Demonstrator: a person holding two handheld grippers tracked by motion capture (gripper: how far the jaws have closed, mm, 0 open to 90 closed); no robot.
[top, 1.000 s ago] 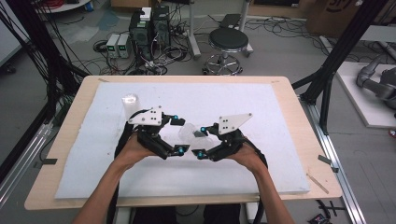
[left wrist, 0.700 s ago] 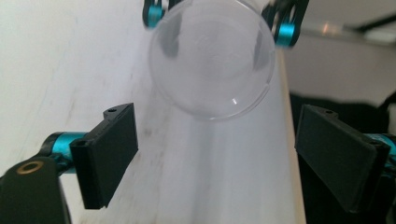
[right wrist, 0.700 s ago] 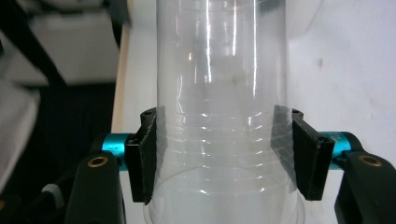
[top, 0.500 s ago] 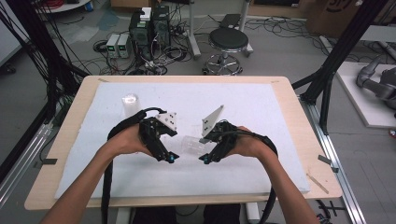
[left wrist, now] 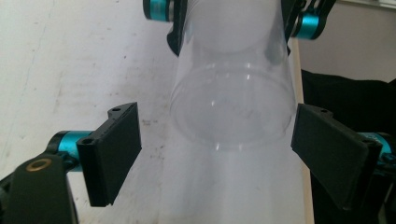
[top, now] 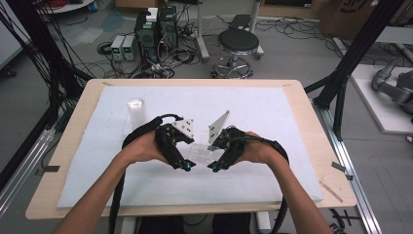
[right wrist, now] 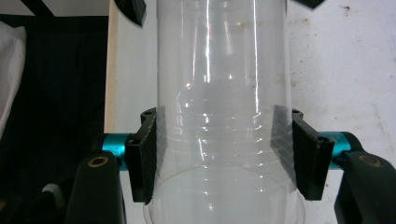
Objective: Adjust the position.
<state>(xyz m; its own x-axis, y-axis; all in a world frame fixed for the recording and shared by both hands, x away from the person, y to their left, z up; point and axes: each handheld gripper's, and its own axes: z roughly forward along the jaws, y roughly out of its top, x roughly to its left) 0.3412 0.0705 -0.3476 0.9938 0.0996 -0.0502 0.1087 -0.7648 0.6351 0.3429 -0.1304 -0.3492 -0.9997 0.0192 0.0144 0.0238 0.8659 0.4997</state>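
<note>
The right gripper (right wrist: 217,154) is clamping a stack of clear plastic cups (top: 202,152) above the middle of the white mat (top: 272,117), so that grab's done. The left gripper (left wrist: 217,149) is closing in with its pads not touching the end cup (left wrist: 231,109) yet. Another cup (top: 137,111) is sitting at 10 o'clock. Pulling one cup off probably comes next.

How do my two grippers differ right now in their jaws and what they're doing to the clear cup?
The right gripper is shut on the clear cup, its pads pressed against both sides; the left gripper is open, pads standing apart from the cup's end. The left gripper's jaws have just been closing around that end without pressing it yet, while the right gripper's jaws stay clamped. Both point inward at the same cup above the white mat.
</note>
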